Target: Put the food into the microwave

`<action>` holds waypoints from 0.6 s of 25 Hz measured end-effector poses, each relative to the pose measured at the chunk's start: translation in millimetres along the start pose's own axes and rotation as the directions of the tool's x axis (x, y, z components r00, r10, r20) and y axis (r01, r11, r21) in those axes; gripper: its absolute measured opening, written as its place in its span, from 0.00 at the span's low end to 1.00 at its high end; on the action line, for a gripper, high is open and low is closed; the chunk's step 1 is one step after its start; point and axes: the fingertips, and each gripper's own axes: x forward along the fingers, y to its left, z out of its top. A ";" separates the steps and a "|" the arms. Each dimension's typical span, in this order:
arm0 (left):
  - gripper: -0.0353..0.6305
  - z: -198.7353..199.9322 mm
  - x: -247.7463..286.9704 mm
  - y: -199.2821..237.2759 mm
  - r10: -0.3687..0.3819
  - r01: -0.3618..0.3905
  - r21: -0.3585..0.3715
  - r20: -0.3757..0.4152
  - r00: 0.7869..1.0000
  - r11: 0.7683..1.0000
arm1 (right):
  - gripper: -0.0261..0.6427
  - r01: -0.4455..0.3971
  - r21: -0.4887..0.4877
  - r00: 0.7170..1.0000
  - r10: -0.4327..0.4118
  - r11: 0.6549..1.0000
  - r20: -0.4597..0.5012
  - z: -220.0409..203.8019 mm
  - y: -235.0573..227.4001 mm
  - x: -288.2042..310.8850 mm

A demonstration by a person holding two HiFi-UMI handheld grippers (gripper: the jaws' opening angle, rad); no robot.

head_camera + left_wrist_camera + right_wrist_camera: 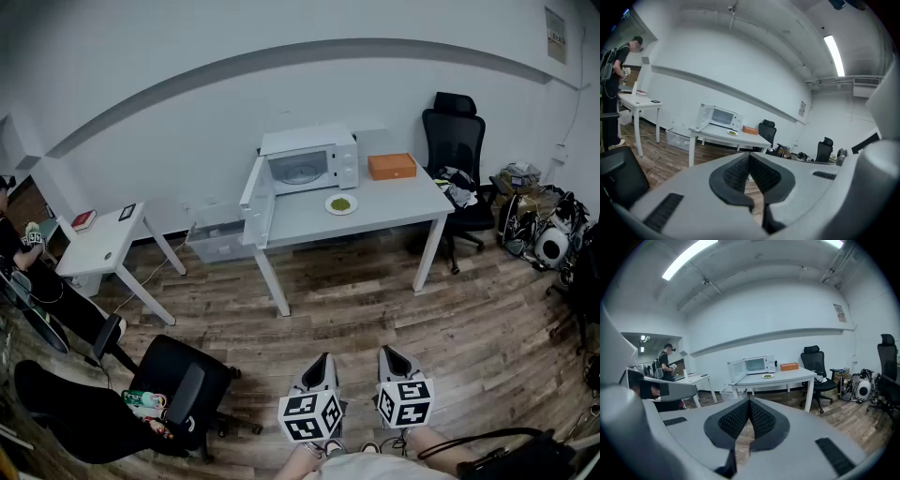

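A white microwave (309, 164) stands on a white table (375, 211) across the room, its door (255, 202) swung open to the left. In front of it lies a white plate of green food (341, 204). The same microwave (719, 117) (758, 365) and plate (732, 133) (767, 376) show small and far off in both gripper views. My left gripper (322, 365) and right gripper (392, 359) are held low and close to me, far from the table. Both are shut with nothing between the jaws (750, 166) (749, 411).
An orange box (392, 166) lies right of the microwave. A black office chair (455, 141) stands at the table's right end, another black chair (178, 384) near my left. A small white desk (103, 239) is at left, with a person (614, 70) beyond. Bags (539, 220) crowd the right wall.
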 end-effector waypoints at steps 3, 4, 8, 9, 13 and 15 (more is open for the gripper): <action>0.06 -2.9 -3.0 0.4 0.006 -0.006 0.010 0.001 1.000 1.000 | 0.06 -0.003 -0.001 1.000 0.003 1.000 -0.005 -3.9 1.6 -2.0; 0.06 -3.8 -3.1 0.8 0.007 -0.007 0.012 0.001 1.000 1.000 | 0.06 -0.003 -0.001 1.000 0.003 1.000 -0.007 -5.0 1.7 -2.0; 0.06 -5.9 -3.6 4.7 0.013 -0.013 0.000 -0.001 1.000 1.000 | 0.06 -0.006 -0.005 1.000 0.006 1.000 -0.011 -6.6 4.6 0.1; 0.06 -6.1 -4.3 6.2 0.014 -0.014 -0.002 -0.001 1.000 1.000 | 0.06 -0.009 -0.004 1.000 0.009 1.000 -0.012 -6.9 6.3 0.7; 0.06 -3.9 -5.9 13.9 0.026 -0.026 -0.008 0.005 1.000 1.000 | 0.06 -0.020 0.024 1.000 0.020 1.000 -0.007 -6.7 11.6 5.8; 0.06 -2.4 -6.3 19.9 0.031 -0.031 -0.008 0.010 0.999 0.999 | 0.06 -0.019 0.035 1.000 0.019 0.999 0.002 -6.1 14.2 9.0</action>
